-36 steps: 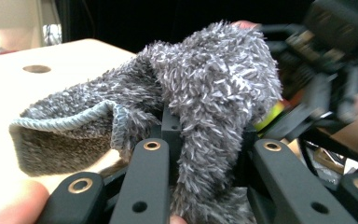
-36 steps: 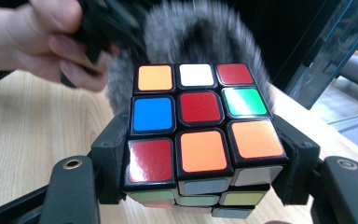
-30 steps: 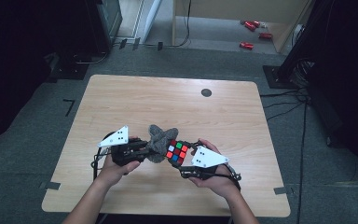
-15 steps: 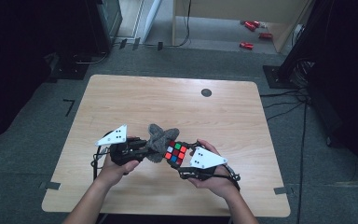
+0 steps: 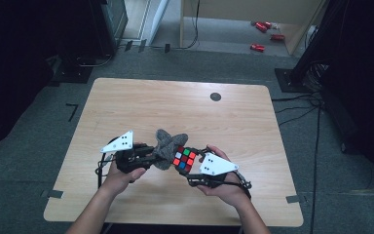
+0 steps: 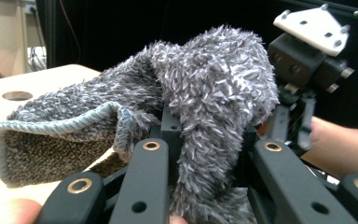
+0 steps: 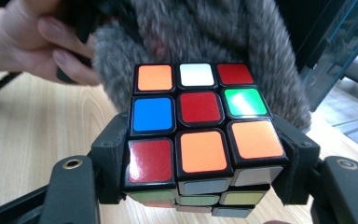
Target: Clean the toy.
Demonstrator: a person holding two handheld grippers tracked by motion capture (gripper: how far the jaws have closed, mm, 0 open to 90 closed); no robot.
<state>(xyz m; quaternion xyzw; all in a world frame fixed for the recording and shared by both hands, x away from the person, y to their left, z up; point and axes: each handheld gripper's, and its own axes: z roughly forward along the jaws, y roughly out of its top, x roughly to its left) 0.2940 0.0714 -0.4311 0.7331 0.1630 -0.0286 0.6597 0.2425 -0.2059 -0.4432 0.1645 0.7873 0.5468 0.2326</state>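
A scrambled puzzle cube (image 5: 184,159) (image 7: 200,119) sits clamped between the jaws of my right gripper (image 5: 189,163) (image 7: 203,154), just above the wooden table (image 5: 141,107) near its front edge. My left gripper (image 5: 152,154) (image 6: 209,154) is shut on a grey fluffy cloth (image 5: 167,145) (image 6: 200,93). The cloth presses against the cube's far side, as the right gripper view shows. Part of the cloth (image 6: 56,135) droops onto the table. The right gripper's white plate (image 6: 318,25) stands behind the cloth in the left gripper view.
A round grommet hole (image 5: 215,96) lies near the table's far edge. Red items (image 5: 264,27) lie on the floor beyond the table. A black cabinet (image 5: 102,24) stands at the far left.
The left gripper with the cloth has shifted slightly to the right along the cube. The right gripper and cube have stayed almost in place.
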